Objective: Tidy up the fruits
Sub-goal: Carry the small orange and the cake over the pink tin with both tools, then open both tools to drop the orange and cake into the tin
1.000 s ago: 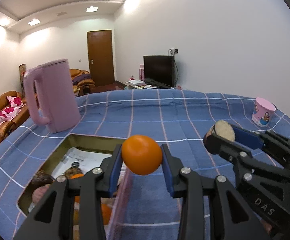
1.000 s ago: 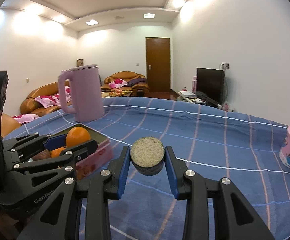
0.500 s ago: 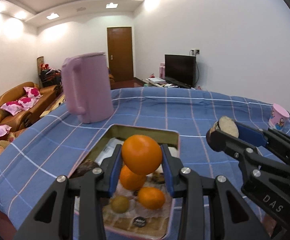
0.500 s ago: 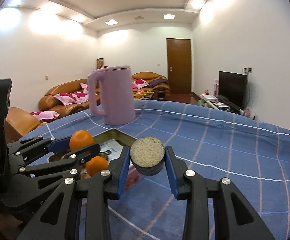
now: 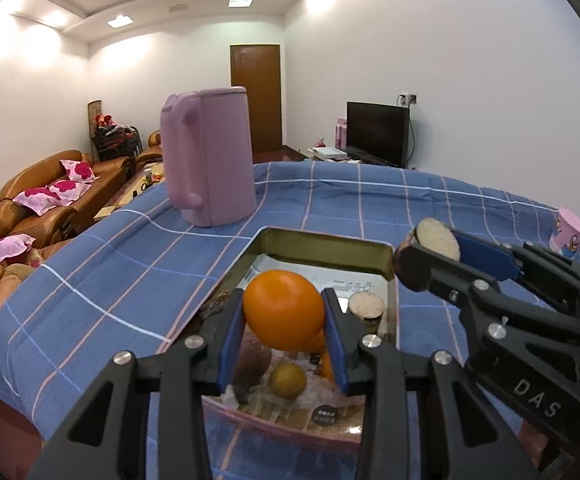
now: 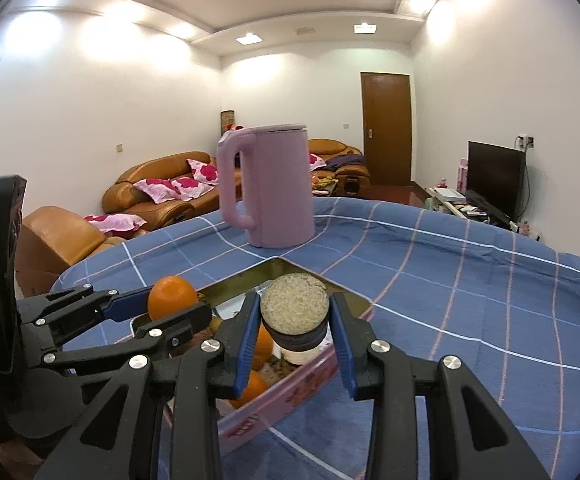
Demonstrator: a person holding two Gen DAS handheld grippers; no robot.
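Note:
My left gripper (image 5: 284,300) is shut on an orange (image 5: 284,314) and holds it above a rectangular metal tin (image 5: 321,238) with a pink outer wall. In the tin lie more oranges, a small yellow-green fruit (image 5: 288,380), a dark brown fruit (image 5: 254,360) and a round piece with a pale top (image 5: 365,306). My right gripper (image 6: 294,300) is shut on a round dark piece with a pale grainy top (image 6: 294,312), over the tin's right part. The left wrist view shows that piece (image 5: 435,240) to the right of the orange.
A tall pink kettle (image 5: 210,160) stands just behind the tin on the blue checked cloth (image 5: 110,272). At the table's far right edge is a small pink cup (image 5: 569,232). Brown sofas (image 6: 158,192) lie beyond the table's left edge.
Both grippers have moved left with their loads, from beside the tin to over it. The kettle has shifted toward the middle of both views. Neither grip has changed.

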